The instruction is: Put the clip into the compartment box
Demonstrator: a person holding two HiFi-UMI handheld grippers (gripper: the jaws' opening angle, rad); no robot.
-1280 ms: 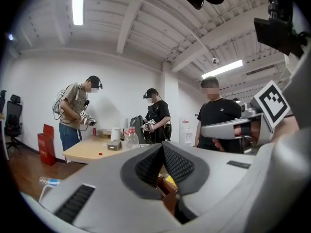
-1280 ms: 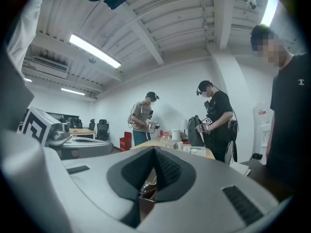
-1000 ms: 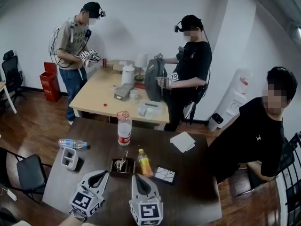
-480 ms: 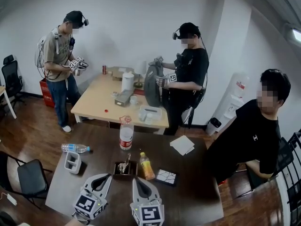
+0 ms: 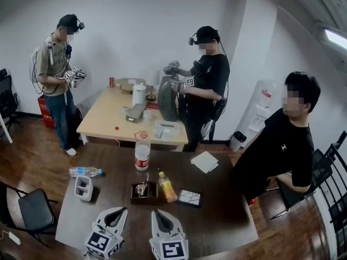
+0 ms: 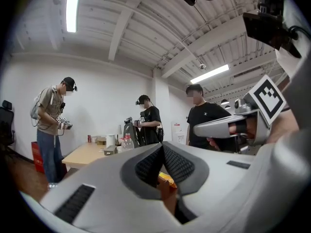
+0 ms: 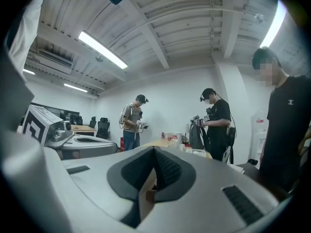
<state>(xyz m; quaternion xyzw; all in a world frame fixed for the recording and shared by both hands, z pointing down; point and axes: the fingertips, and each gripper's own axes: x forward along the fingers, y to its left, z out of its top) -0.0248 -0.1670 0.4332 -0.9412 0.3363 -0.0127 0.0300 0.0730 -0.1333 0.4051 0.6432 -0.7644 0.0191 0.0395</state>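
Lower frame edge, head view: both grippers idle.
Since a second ago the background has slid leftward, yet neither gripper has neared the white compartment box (image 5: 82, 187); pickup seems unstarted; left gripper (image 5: 122, 210), jaws pressed together, empty; probable clip (image 5: 142, 188) in dark tray (image 5: 133, 198); bottle (image 5: 142, 157), red label unreadable; right gripper (image 5: 156, 212), likewise closed.

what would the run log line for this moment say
left gripper: shut, empty | right gripper: shut, empty | both over table | dark tray: ahead, untouched
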